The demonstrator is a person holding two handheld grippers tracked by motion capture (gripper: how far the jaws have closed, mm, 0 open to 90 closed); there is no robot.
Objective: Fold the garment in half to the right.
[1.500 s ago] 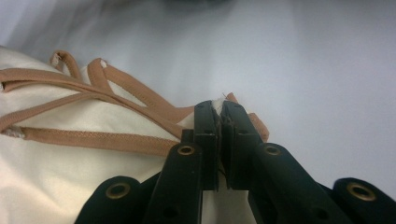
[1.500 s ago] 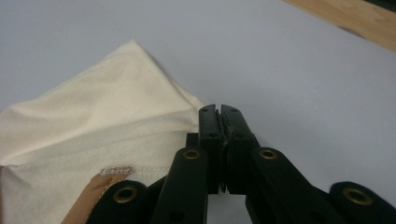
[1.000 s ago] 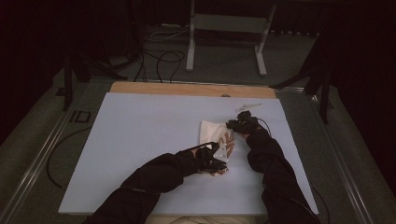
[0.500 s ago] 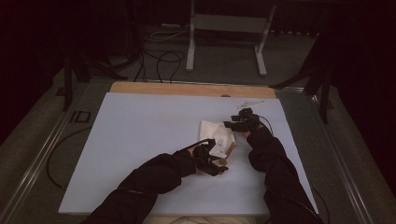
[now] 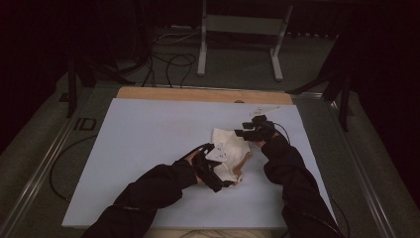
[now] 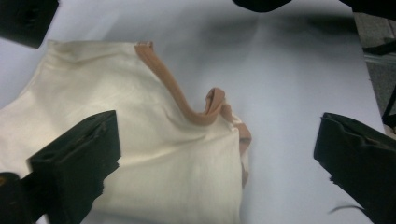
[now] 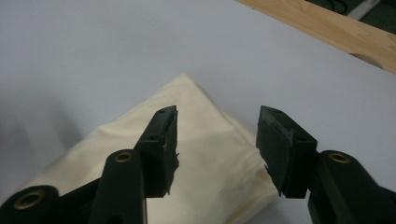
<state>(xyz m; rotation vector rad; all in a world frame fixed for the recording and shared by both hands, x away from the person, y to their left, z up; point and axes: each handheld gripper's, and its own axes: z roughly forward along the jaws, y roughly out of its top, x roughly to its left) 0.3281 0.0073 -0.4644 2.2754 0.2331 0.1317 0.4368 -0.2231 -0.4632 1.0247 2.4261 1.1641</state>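
The bag [image 5: 229, 154] is a cream cloth item with a tan strap [image 6: 189, 100]. It lies flat on the pale surface [image 5: 148, 144], right of centre and nearer the right edge than the left. In the high view its long axis runs diagonally: one corner points toward the far right corner of the surface, the other end toward the near edge. The strap leaves the bag's top edge, loops up and returns along the bag's side facing the right edge.

Left tongs [image 6: 215, 154]: open wide. The jaws have just been opening. In the left gripper view they straddle the bag's strap side; one jaw is over the cloth, the other over bare surface. Neither pad presses on the bag. In the high view these tongs [image 5: 210, 166] sit at the bag's near-left end.

Right tongs [image 7: 217, 140]: partly open, nothing clamped. The jaws opened a moment ago and now stand about steady. In the right gripper view they hang over the bag's far corner, apparently clear of the cloth, though contact cannot be ruled out from this angle. A wooden strip [image 5: 198, 94] borders the far edge.
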